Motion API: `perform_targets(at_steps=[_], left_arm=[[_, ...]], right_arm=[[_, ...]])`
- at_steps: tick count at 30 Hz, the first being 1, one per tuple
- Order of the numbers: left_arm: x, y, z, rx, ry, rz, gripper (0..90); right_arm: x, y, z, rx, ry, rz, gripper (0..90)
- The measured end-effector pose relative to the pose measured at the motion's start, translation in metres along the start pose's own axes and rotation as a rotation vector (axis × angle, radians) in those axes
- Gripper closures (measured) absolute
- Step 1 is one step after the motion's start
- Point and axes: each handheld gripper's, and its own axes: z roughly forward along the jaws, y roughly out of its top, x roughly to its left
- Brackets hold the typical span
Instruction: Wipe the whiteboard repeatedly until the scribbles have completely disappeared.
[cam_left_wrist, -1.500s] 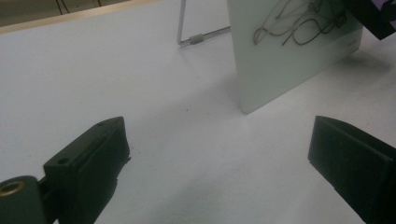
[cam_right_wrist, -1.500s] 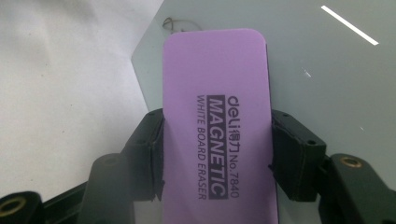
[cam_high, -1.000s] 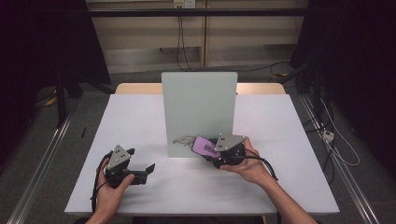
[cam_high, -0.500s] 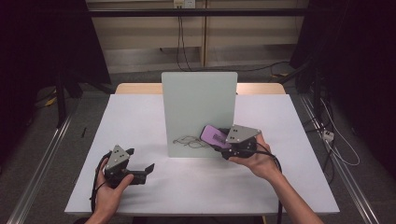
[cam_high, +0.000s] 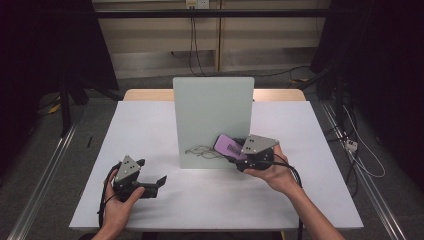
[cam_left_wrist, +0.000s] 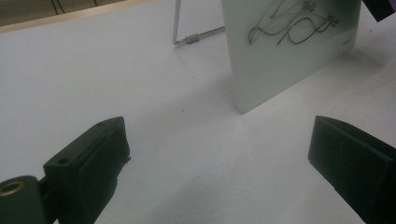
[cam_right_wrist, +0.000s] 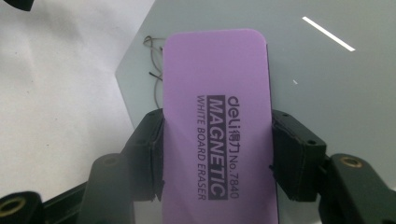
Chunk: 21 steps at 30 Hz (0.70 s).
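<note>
A pale whiteboard (cam_high: 212, 112) stands upright at the table's middle, with a dark scribble (cam_high: 200, 150) near its bottom edge. My right gripper (cam_high: 234, 152) is shut on a purple whiteboard eraser (cam_high: 229, 146) and holds it against the board's lower right, just right of the scribble. In the right gripper view both jaws clamp the eraser (cam_right_wrist: 217, 126) by its long sides, with the scribble (cam_right_wrist: 154, 60) just beyond its top left corner. My left gripper (cam_high: 151, 171) rests open on the table to the front left, with nothing between its jaws. It faces the board (cam_left_wrist: 289, 70) and the scribble (cam_left_wrist: 289, 23).
The white table (cam_high: 150, 125) has bare room to the left and right of the board. A wire stand leg (cam_left_wrist: 196, 37) props the board from behind. A dark floor with cables surrounds the table.
The right gripper has carried the eraser a little to the right and up along the board's lower part. The left gripper has stayed put.
</note>
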Motion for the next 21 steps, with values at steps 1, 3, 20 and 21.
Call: perform_targets(at_steps=[1, 3, 20, 21], left_arm=[[-0.001, 0.0, 0.001, 0.001, -0.002, -0.003, 4.9], [-0.001, 0.0, 0.001, 0.004, -0.003, 0.009, 4.9], [0.001, -0.001, 0.001, 0.006, -0.009, 0.001, 5.0], [0.001, -0.001, 0.001, 0.008, -0.012, -0.001, 5.0]], right_arm=[[0.002, 0.0, 0.002, 0.002, 0.005, 0.002, 41.7], [0.005, 0.0, 0.006, 0.009, 0.015, -0.004, 41.7], [0.024, -0.006, 0.03, 0.053, 0.078, -0.007, 41.6], [0.026, -0.006, 0.032, 0.056, 0.082, -0.009, 41.6]])
